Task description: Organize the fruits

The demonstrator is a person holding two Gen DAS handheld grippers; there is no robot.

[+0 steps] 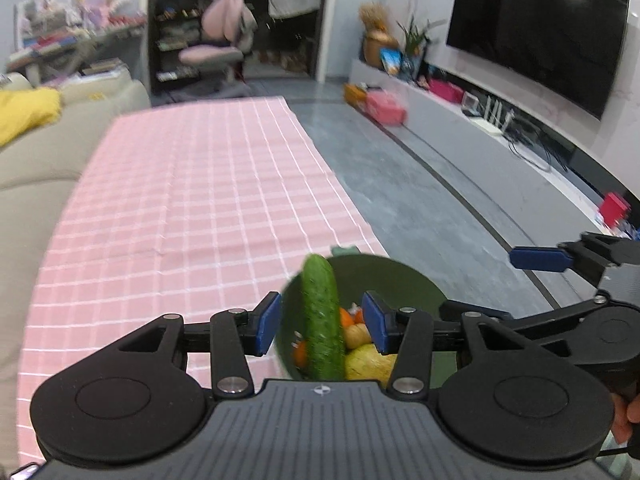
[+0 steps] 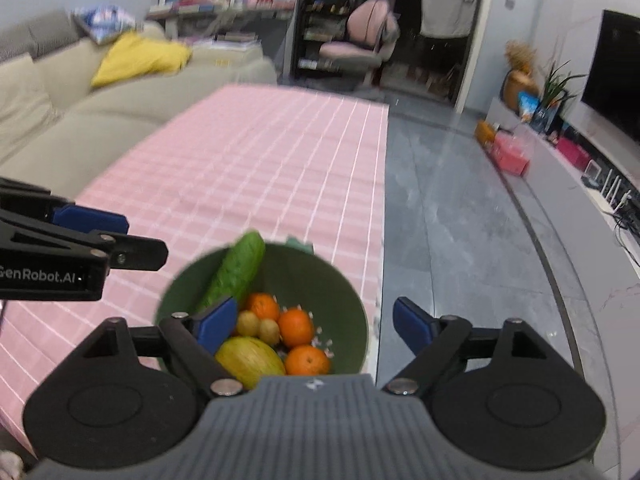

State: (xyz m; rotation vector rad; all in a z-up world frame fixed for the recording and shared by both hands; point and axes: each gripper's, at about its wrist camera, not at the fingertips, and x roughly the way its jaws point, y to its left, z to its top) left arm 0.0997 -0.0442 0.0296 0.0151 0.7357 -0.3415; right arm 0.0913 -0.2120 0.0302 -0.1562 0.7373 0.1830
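A green bowl (image 2: 340,292) sits near the right edge of the pink checked tablecloth (image 2: 240,168). It holds a cucumber (image 2: 236,272) leaning on the rim, three oranges (image 2: 296,326), small yellow-brown fruits (image 2: 258,324) and a yellow-green fruit (image 2: 250,360). My left gripper (image 1: 320,322) is open above the bowl (image 1: 400,276), its pads either side of the cucumber (image 1: 322,320) without touching. My right gripper (image 2: 316,326) is open and empty over the bowl. Each gripper shows in the other's view, the right (image 1: 540,258) and the left (image 2: 92,216).
A beige sofa (image 2: 80,108) with a yellow cushion (image 2: 140,58) runs along the table's left. Grey floor (image 2: 448,208) lies to the right, with a low TV cabinet (image 1: 500,140), a TV (image 1: 540,32) and boxes. A pink chair (image 2: 360,40) stands at the back.
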